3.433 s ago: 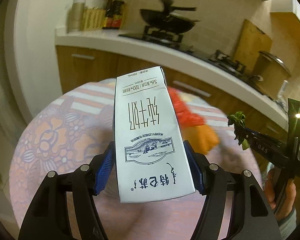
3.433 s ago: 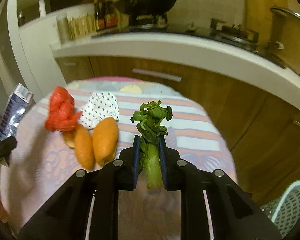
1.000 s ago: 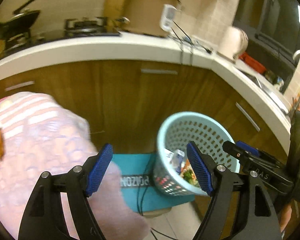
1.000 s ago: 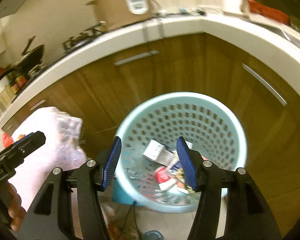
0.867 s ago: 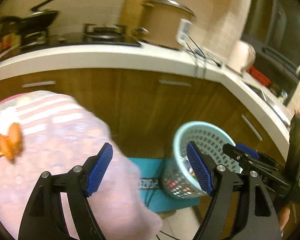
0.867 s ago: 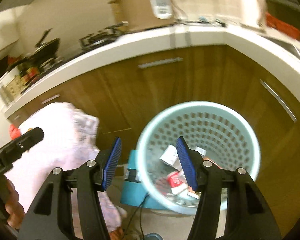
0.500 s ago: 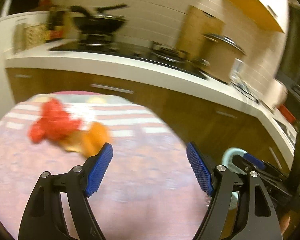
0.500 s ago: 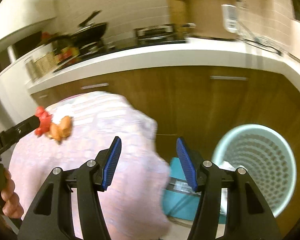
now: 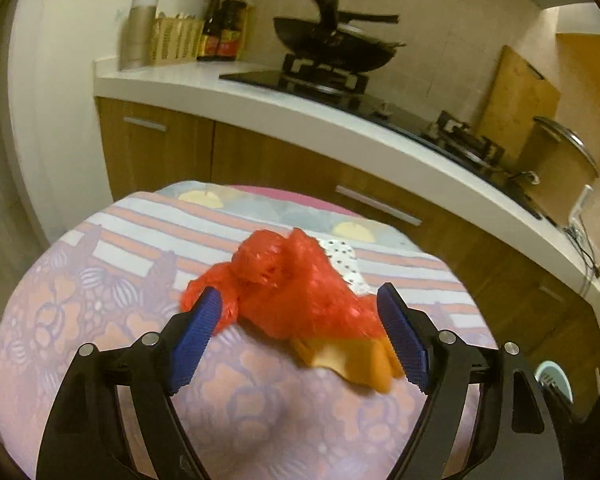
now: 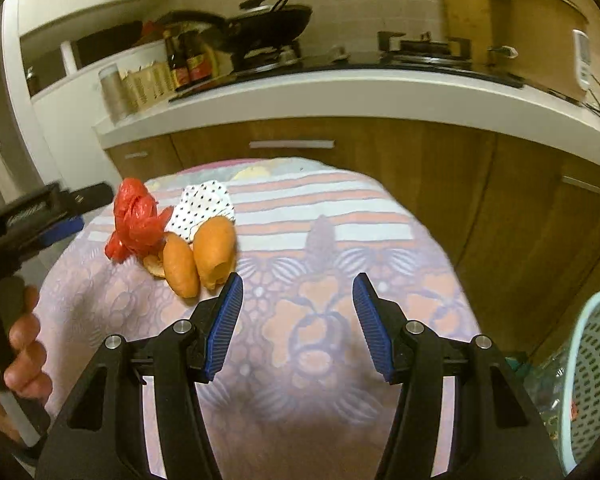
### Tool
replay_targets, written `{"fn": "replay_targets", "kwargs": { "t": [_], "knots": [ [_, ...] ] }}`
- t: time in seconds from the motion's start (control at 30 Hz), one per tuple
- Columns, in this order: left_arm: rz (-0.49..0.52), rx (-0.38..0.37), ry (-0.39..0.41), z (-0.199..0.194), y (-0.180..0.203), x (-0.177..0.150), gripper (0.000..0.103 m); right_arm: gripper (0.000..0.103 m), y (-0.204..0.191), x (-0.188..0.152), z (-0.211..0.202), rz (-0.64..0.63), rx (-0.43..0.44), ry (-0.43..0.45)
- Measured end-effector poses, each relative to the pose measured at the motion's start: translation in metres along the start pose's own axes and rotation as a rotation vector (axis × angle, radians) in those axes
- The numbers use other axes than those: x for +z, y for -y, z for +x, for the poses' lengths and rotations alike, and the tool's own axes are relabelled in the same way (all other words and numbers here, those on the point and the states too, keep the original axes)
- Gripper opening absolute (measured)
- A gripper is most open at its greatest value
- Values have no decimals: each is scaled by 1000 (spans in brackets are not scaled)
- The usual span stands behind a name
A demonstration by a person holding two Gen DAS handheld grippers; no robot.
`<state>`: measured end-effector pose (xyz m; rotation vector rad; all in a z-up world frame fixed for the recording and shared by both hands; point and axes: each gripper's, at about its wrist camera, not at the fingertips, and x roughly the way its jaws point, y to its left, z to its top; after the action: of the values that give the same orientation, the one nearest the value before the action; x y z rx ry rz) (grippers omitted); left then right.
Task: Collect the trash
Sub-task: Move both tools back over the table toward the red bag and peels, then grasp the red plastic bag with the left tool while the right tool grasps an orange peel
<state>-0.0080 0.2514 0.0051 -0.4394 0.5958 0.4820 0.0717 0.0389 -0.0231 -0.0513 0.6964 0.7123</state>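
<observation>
A crumpled red plastic bag (image 9: 292, 284) lies on the round table, with orange peels (image 9: 352, 354) and a white dotted wrapper (image 9: 340, 258) beside it. My left gripper (image 9: 300, 332) is open and empty, its jaws either side of the red bag. In the right wrist view the red bag (image 10: 136, 218), the orange peels (image 10: 198, 254) and the dotted wrapper (image 10: 202, 208) sit at the table's left. My right gripper (image 10: 298, 320) is open and empty over the table's middle, right of the peels. The left gripper (image 10: 66, 216) shows at the left edge.
A pale blue trash basket (image 10: 592, 380) stands on the floor to the right of the table; it also shows in the left wrist view (image 9: 552, 380). The floral tablecloth (image 10: 300, 320) covers the table. Wooden cabinets (image 10: 420, 160) and a white counter with a wok stand behind.
Both grippers have swung left from the basket back over the table. The left gripper has come close around the red bag. Both stay open and empty.
</observation>
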Motion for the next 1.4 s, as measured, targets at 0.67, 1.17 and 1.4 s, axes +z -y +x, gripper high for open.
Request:
{"fn": "replay_targets", "kwargs": {
  "t": [0.67, 1.17, 1.4],
  "knots": [
    [-76, -117, -45, 7, -52, -31, 42, 54, -56, 43, 65, -101, 91, -87],
    [-75, -161, 26, -3, -63, -46, 42, 17, -67, 31, 91, -115, 154, -168],
    [-16, -207, 92, -35, -40, -39, 42, 16, -47, 25, 50, -92, 124, -102]
  ]
}}
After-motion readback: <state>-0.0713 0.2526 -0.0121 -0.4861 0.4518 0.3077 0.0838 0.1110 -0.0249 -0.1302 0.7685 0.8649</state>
